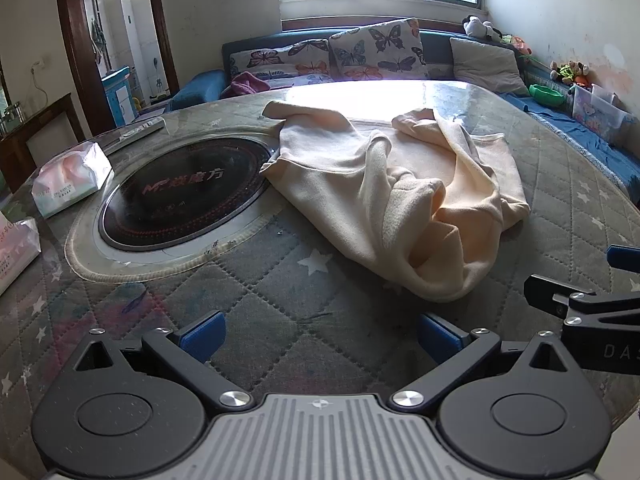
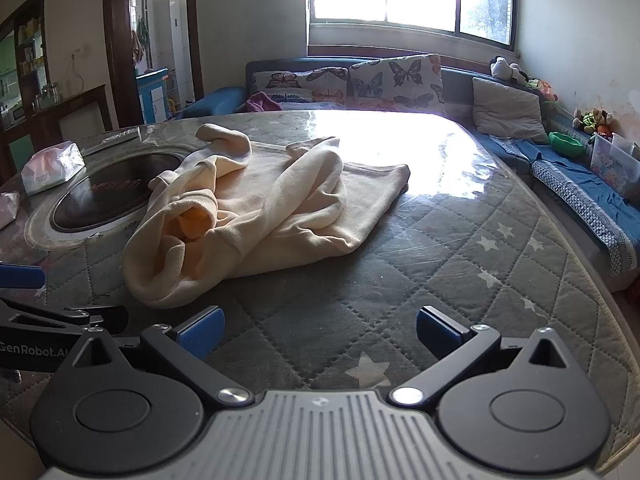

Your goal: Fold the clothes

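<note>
A cream-coloured garment (image 1: pixel 384 196) lies crumpled on the quilted grey table cover (image 1: pixel 280 304), its sleeves bunched and its far edge over the rim of the black cooktop. It also shows in the right wrist view (image 2: pixel 256 212). My left gripper (image 1: pixel 320 338) is open and empty, just short of the garment's near edge. My right gripper (image 2: pixel 320 330) is open and empty, to the right of the garment's near end. Each gripper shows at the edge of the other's view.
A round black induction cooktop (image 1: pixel 180 192) is set into the table at the left. Tissue packs (image 1: pixel 70 178) and a remote (image 1: pixel 140 130) lie beyond it. A sofa with butterfly cushions (image 1: pixel 376 50) and a blue bench with toys (image 1: pixel 576 120) ring the table.
</note>
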Demonstrator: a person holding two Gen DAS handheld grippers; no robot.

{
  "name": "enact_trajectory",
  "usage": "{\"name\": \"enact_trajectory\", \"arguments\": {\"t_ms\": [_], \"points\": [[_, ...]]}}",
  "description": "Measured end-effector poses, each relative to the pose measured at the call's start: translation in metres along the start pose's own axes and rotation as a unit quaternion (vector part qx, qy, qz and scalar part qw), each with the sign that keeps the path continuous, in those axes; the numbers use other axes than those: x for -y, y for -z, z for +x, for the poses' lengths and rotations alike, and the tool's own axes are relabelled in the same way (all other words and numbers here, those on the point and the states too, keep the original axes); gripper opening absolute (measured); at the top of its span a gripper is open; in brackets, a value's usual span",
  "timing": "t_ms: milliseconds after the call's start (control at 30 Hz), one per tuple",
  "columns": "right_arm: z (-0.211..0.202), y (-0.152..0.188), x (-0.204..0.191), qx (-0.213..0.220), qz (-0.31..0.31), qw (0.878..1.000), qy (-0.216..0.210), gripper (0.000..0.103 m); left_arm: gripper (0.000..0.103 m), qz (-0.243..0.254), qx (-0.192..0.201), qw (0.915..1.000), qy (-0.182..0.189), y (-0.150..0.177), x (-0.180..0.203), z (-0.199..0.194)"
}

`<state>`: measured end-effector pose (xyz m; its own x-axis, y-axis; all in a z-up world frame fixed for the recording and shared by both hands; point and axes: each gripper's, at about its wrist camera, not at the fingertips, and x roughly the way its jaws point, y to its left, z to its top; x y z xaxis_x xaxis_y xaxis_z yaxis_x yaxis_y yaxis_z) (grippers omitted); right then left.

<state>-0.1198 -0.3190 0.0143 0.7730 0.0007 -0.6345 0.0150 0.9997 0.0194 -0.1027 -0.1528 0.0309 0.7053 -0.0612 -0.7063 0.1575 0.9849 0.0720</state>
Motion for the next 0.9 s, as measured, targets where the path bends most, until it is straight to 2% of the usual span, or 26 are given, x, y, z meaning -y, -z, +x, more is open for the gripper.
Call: {"name": "enact_trajectory", "arguments": {"t_ms": [900], "points": [[0.0043, -0.0074, -0.0038, -0.003, -0.002, 1.000, -0.008, 0.103, 0.103, -0.001, -0.006, 1.0000, -0.003, -0.0079, -0.0002, 0.0052]]}}
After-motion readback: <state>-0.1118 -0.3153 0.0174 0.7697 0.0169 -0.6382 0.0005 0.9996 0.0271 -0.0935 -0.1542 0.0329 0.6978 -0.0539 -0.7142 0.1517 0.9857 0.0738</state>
